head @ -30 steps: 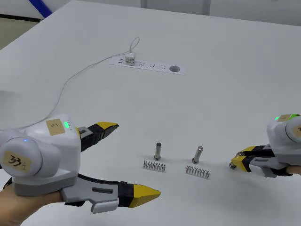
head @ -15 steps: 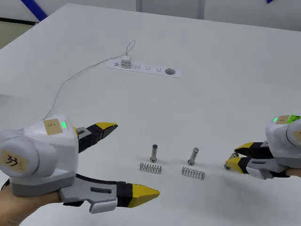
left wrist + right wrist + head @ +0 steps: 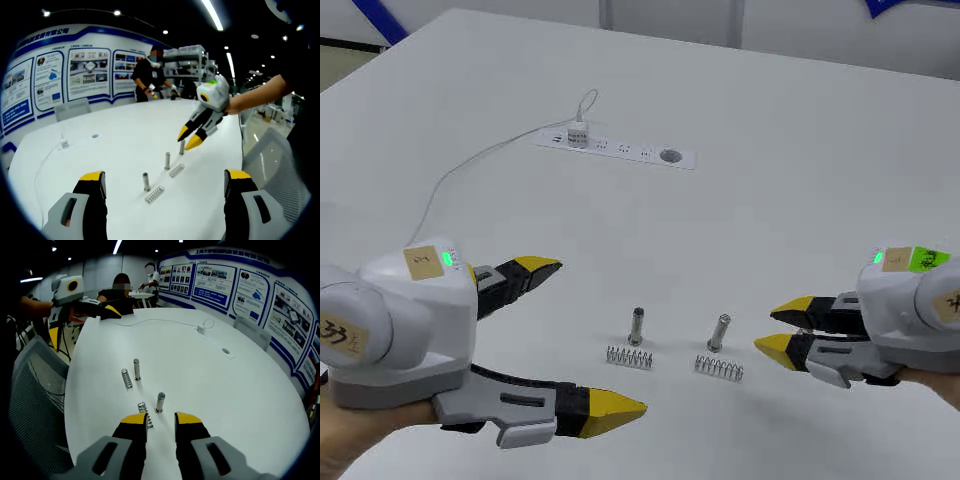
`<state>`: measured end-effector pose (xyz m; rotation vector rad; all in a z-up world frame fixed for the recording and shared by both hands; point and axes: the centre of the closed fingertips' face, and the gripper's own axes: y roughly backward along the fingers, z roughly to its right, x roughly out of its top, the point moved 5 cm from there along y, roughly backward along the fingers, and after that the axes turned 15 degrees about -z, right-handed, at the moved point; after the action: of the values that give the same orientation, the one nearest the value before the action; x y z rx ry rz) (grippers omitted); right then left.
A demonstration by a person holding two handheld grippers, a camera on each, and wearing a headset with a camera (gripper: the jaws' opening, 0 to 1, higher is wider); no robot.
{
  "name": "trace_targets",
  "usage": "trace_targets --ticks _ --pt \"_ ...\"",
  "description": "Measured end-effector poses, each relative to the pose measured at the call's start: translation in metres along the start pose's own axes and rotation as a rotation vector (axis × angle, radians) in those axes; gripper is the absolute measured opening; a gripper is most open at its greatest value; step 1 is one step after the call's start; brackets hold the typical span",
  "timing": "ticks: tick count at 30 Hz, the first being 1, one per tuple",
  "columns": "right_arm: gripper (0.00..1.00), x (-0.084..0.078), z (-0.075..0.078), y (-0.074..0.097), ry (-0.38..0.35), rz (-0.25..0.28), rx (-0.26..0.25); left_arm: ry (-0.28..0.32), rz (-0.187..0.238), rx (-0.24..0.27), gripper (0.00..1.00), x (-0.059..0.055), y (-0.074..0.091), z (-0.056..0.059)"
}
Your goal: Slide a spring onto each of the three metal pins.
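With the left hand-held gripper [image 3: 597,337] wide open and empty and the right hand-held gripper [image 3: 767,329] slightly parted, seemingly empty, the right should pinch the spring [image 3: 719,367] lying beside the pin [image 3: 719,331] near the worktop's [image 3: 790,140] near edge by one end.

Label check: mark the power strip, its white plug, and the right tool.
power strip [image 3: 632,152]: head view, bare top face.
white plug [image 3: 578,134]: head view, plug body.
right tool [image 3: 768,329]: head view, midway between its yellow tips.

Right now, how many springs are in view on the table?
2. One spring lies in front of the left pin, the other spring in front of the right pin. A third may be hidden.
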<state>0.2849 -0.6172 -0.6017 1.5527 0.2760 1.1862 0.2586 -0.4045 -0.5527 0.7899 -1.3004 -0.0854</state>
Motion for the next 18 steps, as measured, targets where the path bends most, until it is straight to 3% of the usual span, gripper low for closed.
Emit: trace_targets --ticks 7,18 --pt "0.22 -0.009 -0.012 -0.026 0.033 -0.059 0.053 0.013 -0.016 0.007 1.00 -0.007 0.002 -0.003" --pt "0.18 -0.018 -0.016 -0.056 0.043 -0.120 0.108 0.026 -0.039 0.001 0.99 -0.012 -0.002 -0.005"
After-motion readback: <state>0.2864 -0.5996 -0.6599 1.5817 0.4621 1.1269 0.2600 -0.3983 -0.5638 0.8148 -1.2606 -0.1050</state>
